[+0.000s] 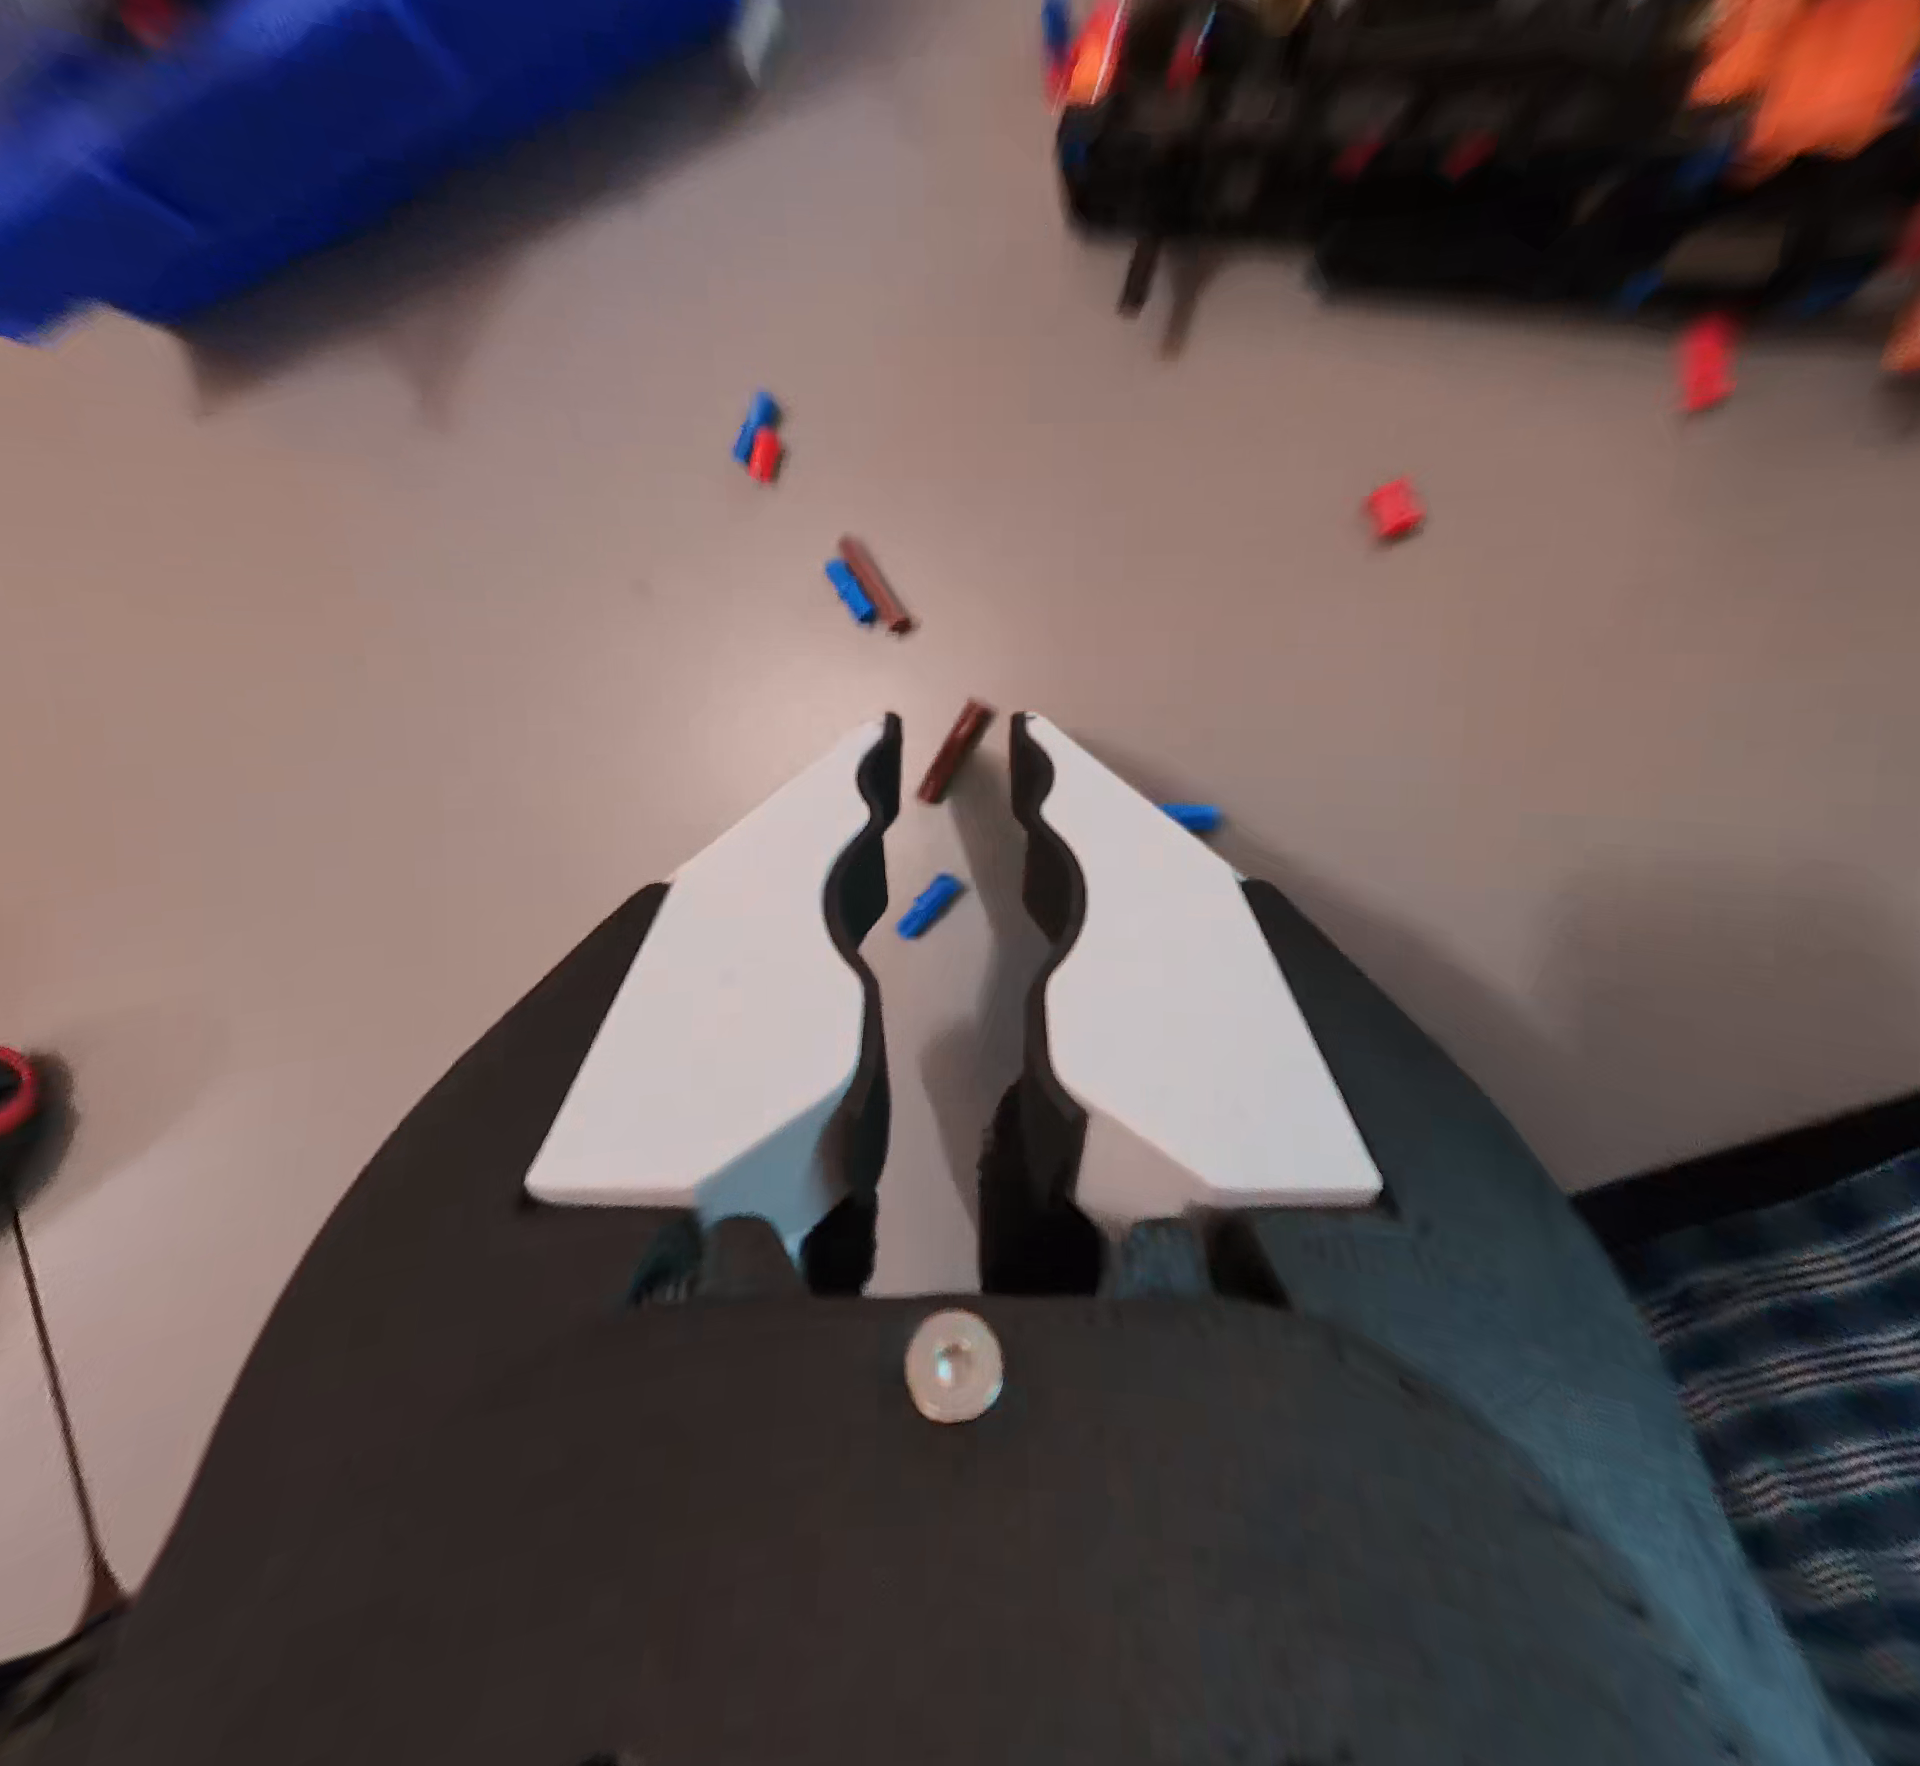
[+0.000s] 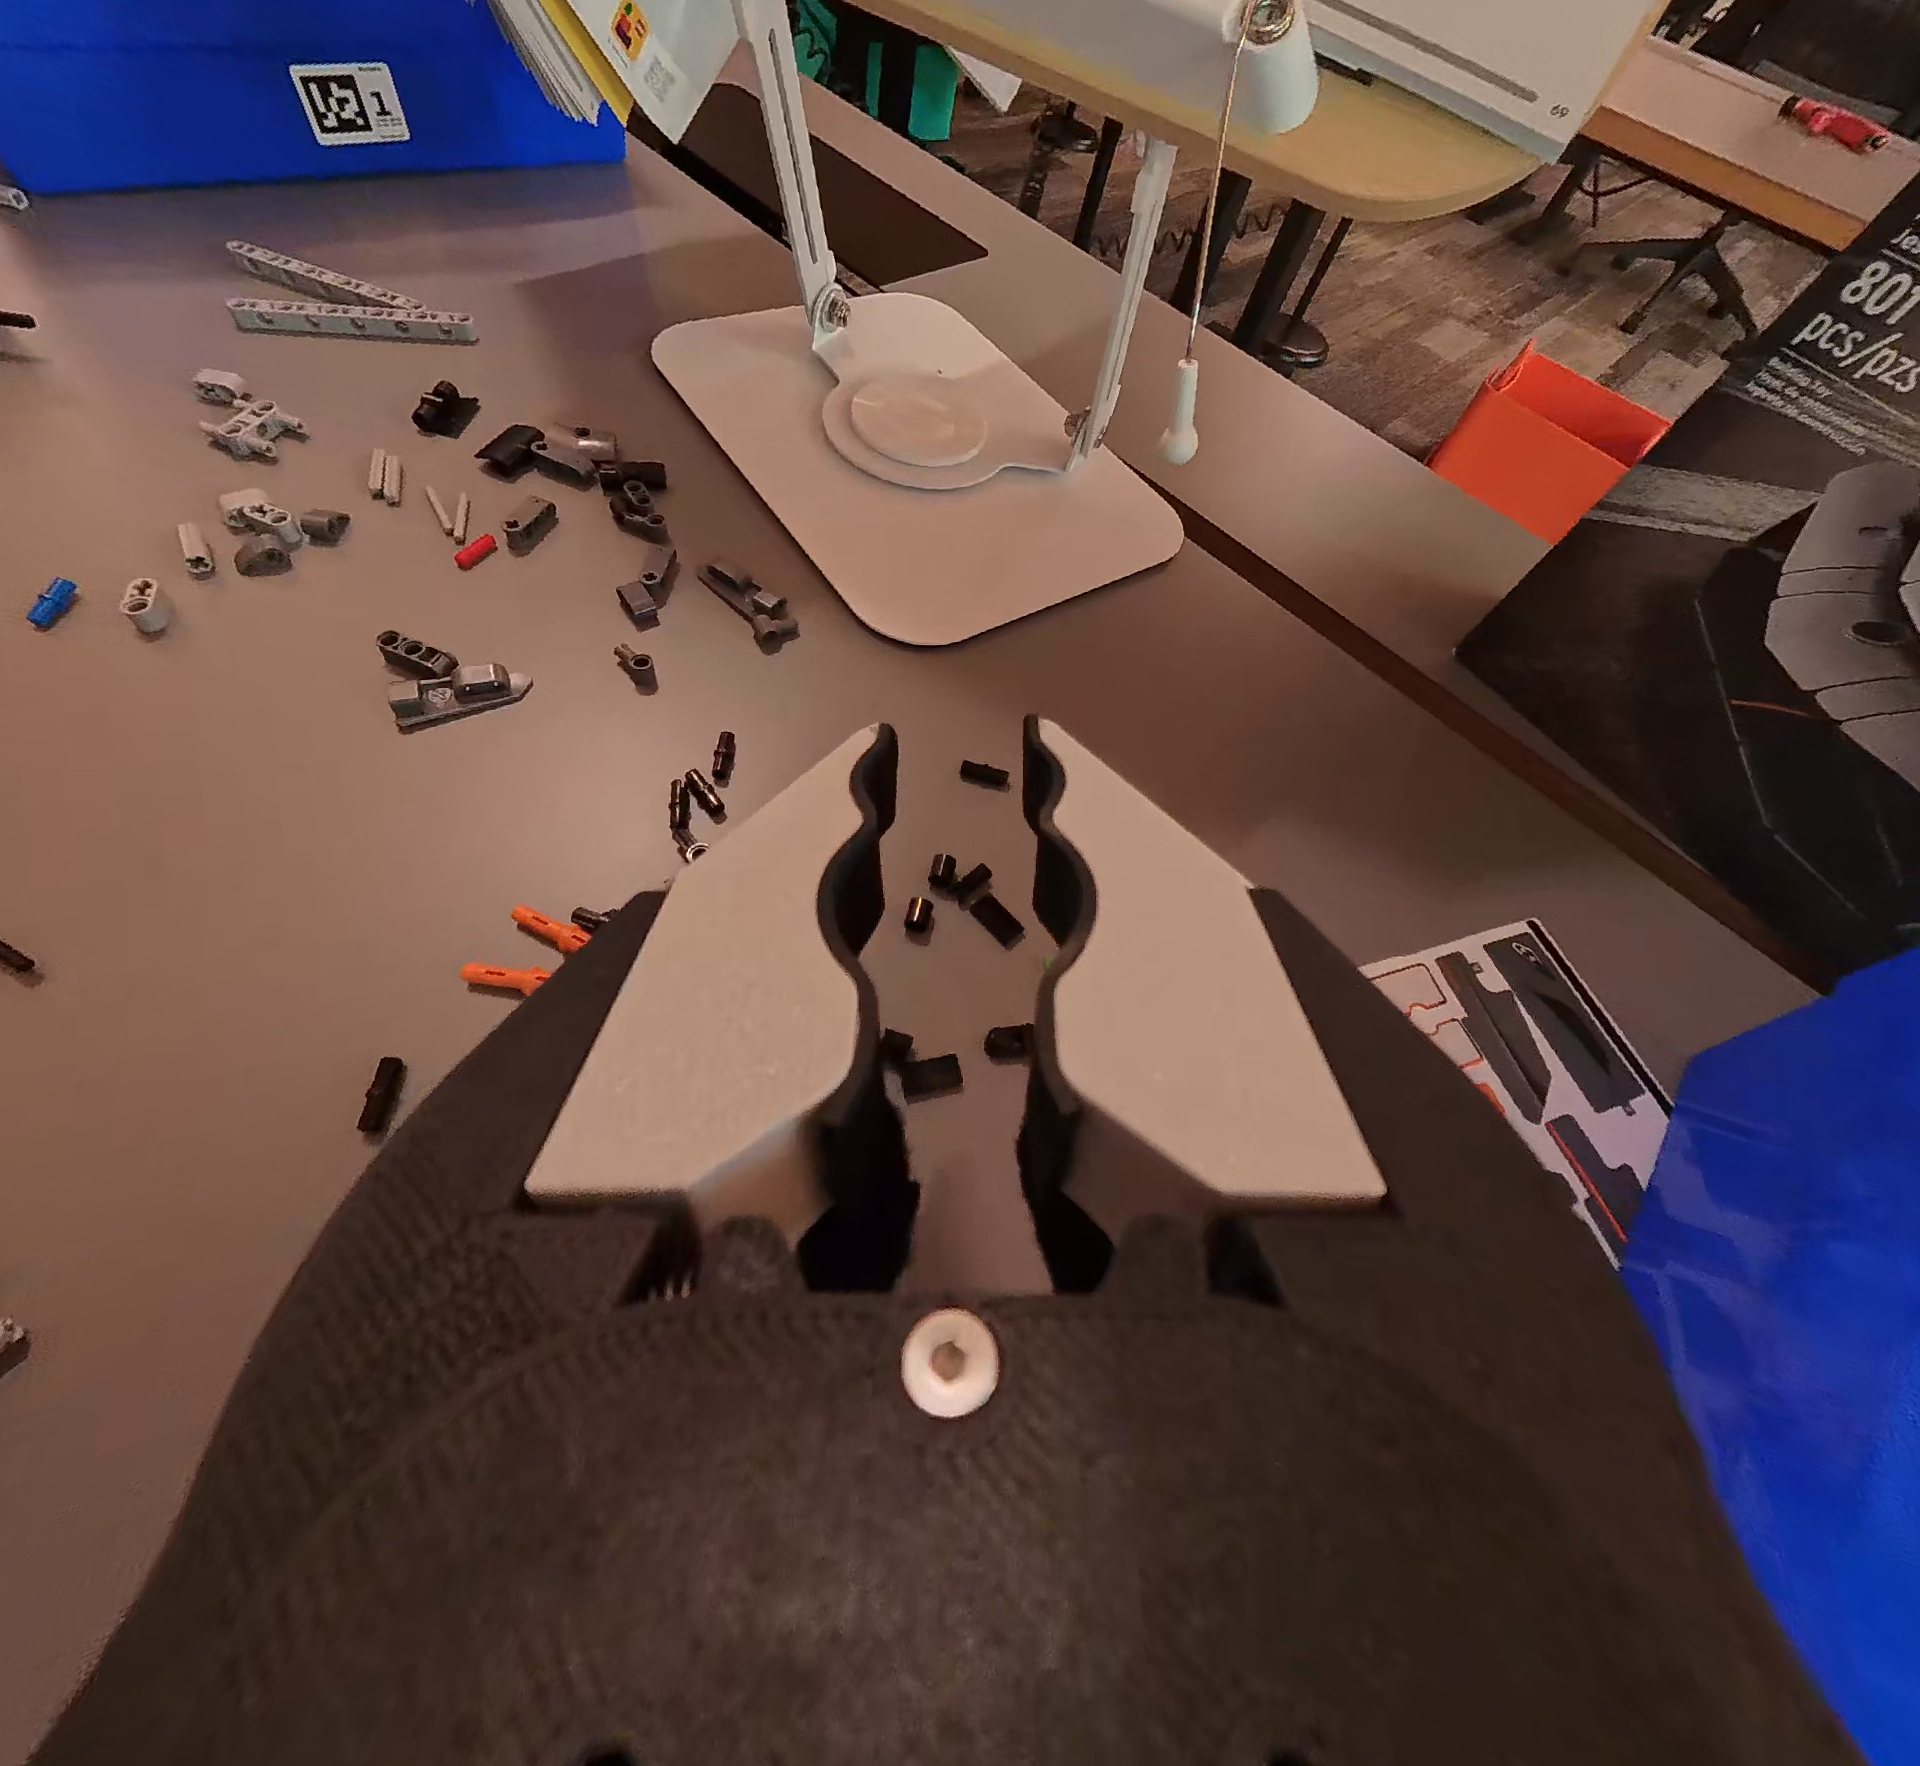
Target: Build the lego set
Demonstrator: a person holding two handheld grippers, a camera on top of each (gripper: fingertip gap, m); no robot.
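In the blurred left wrist view my left gripper [image 1: 954,729] is open and empty just above the grey table. A brown axle piece [image 1: 954,750] lies between its fingertips and a blue pin [image 1: 928,906] lies farther back between the fingers. The partly built black, red and orange model [image 1: 1455,75] stands at the top right. In the right wrist view my right gripper [image 2: 958,737] is open and empty over several small black pins [image 2: 961,890] on the table. One black pin [image 2: 983,774] lies between its tips.
Loose blue, red and brown pins [image 1: 868,589] lie ahead of the left gripper, and a blue bin [image 1: 343,75] stands at the top left. In the right wrist view grey and black parts [image 2: 436,521], orange pins [image 2: 509,976], a white stand [image 2: 925,469], a blue bin [image 2: 208,33] and a sticker sheet [image 2: 1527,1030] show. Some 55 cm of space lies between my two pairs of fingers.
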